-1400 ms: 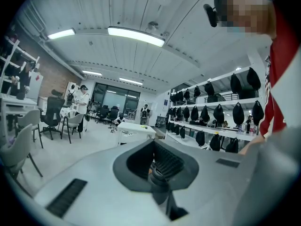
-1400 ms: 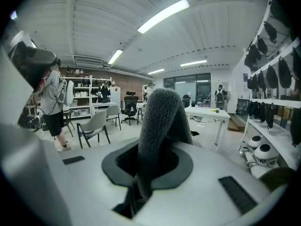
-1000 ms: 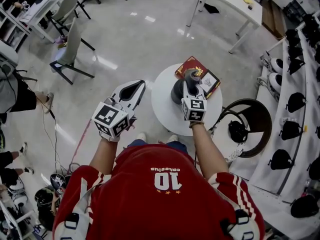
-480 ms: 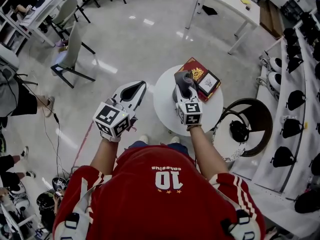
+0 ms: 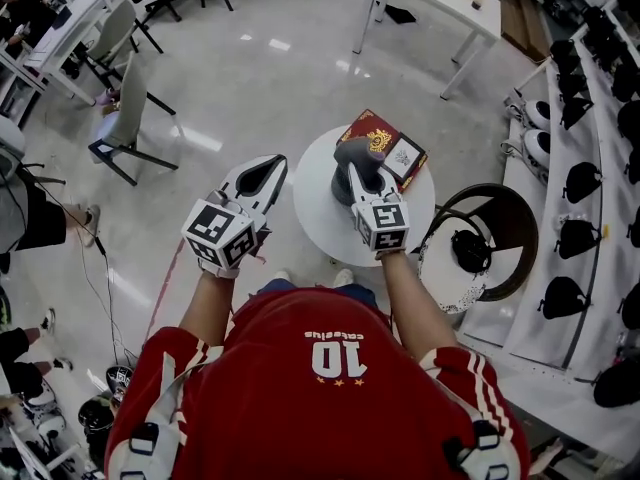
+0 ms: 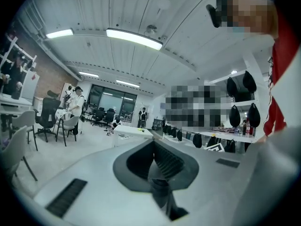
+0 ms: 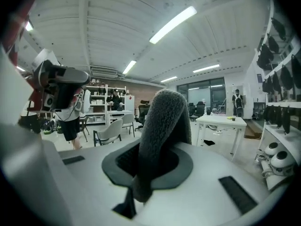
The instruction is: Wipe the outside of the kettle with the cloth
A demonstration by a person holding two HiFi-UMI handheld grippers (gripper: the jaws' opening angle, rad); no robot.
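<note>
The right tool (image 5: 358, 168) is clenched on the grey cloth (image 5: 358, 152), reaching out over the round white desk (image 5: 318, 218); its marker cube sits near the desk's near edge. In the right gripper view that tool (image 7: 149, 166) grips the cloth (image 7: 161, 126) low down between its jaws, and the free fleecy part stands up and curls over at the top. The kettle (image 5: 341, 188) shows only as a dark rounded body on the desk, just left of and below the right tool, mostly covered by it; whether the cloth touches it cannot be told. Behind the kettle, at the far edge of the desk, lies a red box (image 5: 368, 132) with gold print, a white-faced card beside it. The left tool (image 5: 262, 176) is held off the desk to its left, above the floor (image 5: 280, 78), well apart from the kettle. In the left gripper view this tool (image 6: 154, 160) is clenched with nothing in it, its ribbed pads meeting, and it aims up across the room. A chair (image 5: 128, 108) stands on the floor far to the left
</note>
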